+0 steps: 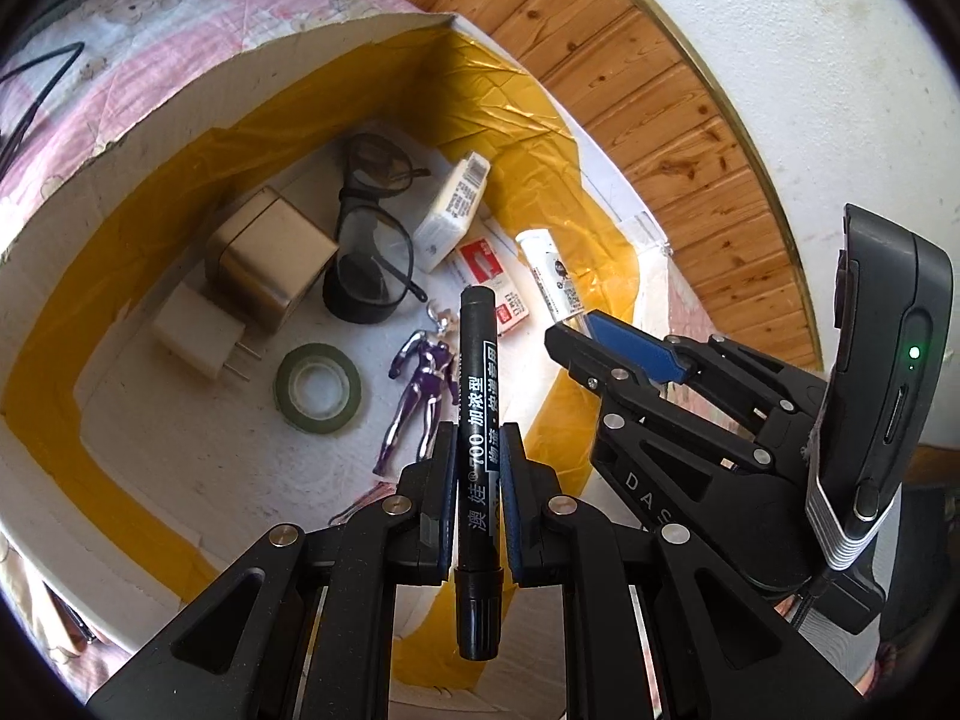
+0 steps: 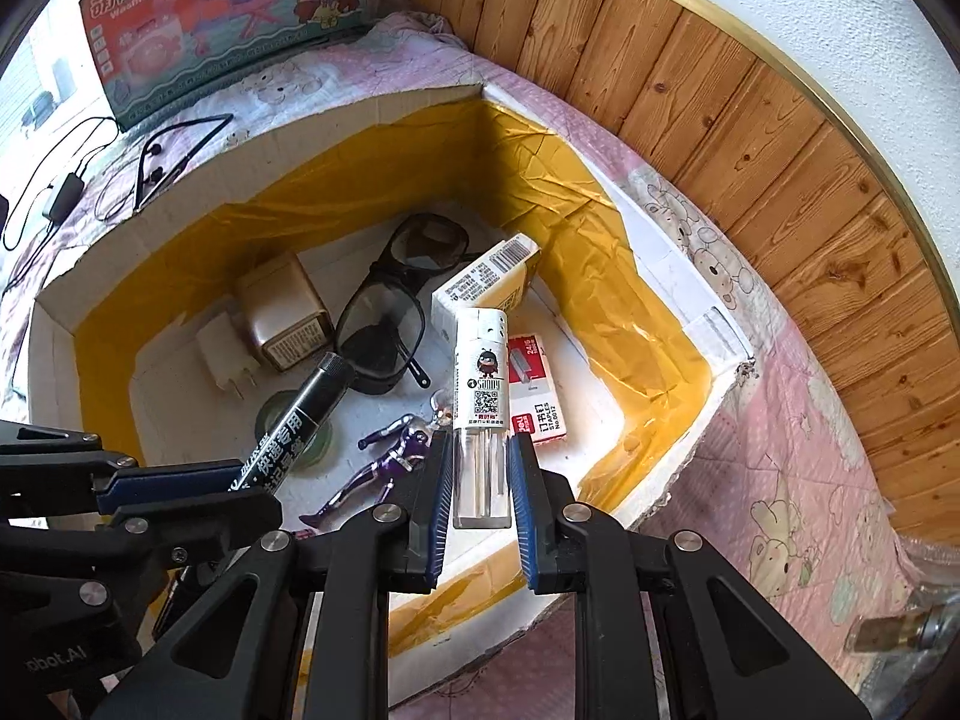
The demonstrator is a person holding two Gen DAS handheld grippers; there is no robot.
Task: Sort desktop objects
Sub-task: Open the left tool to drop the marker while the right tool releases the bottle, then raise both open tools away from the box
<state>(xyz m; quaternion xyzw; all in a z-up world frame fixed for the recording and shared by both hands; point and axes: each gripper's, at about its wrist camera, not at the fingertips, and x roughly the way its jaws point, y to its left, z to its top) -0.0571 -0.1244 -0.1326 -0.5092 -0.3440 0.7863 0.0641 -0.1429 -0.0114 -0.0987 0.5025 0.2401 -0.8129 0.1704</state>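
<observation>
While both grippers hung over the box [image 1: 180, 120], each was clamped on an item. Left gripper [image 1: 478, 450] pinched a black marker [image 1: 477, 396] at mid-barrel, pads pressed on both sides; marker ran along the fingers, flat end forward over the box floor, narrow end back toward the camera. Right gripper [image 2: 478, 468] pinched a white tube [image 2: 480, 372] by its clear lower part, printed white end forward, a sliver of gap seen on the right pad side. Both items were held above the box interior, not resting on the floor.

Box was white foam with yellow tape lining the inner walls, sitting on a pink printed cloth [image 2: 810, 480]. On its floor: a purple figure [image 1: 420, 384] just below the marker tip in the left view, a green tape roll [image 1: 318, 387] beside it, a white plug [image 1: 198, 336], a tan box [image 1: 270, 258] touching the plug, black glasses [image 1: 372, 240] lying over a dark round thing, a white pack [image 1: 453, 210] leaning near the far wall, and a red staples box [image 2: 537, 396] directly behind the tube in the right view.

Grippers sat side by side, near but apart. Right view showed the marker angled across the tape roll. Outside the box: a colourful carton [image 2: 228, 18] and black earphones [image 2: 156, 162] on the cloth, wood panelling [image 2: 750, 150] behind.
</observation>
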